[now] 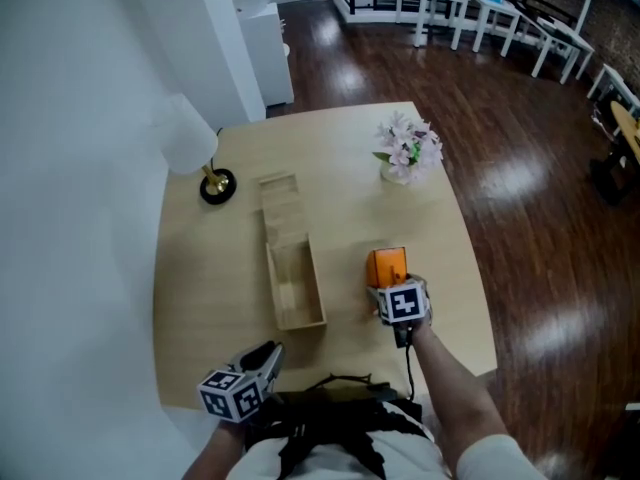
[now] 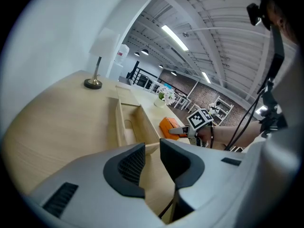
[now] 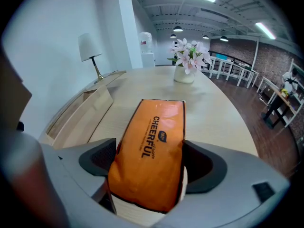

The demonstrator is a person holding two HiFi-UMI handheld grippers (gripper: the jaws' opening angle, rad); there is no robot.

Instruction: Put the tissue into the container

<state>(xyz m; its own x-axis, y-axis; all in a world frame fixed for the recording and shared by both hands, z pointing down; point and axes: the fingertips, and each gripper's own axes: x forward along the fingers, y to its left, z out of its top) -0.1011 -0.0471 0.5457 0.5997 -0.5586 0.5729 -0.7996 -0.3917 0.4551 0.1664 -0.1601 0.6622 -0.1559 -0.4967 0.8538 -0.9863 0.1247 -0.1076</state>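
While outside container (image 1: 273, 284), tissue (image 1: 387, 266) within tool (image 3: 151, 159)

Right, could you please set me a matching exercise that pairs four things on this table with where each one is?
Things
1. orange plastic tissue pack
2. long open wooden box
3. white-shaded table lamp
4. vase of pink and white flowers

Places
A. far left part of the light wooden table
B. between the jaws of the right hand-held gripper
C. far right part of the table
D. middle of the table, left of the pack

Pairs: 1-B, 2-D, 3-A, 4-C
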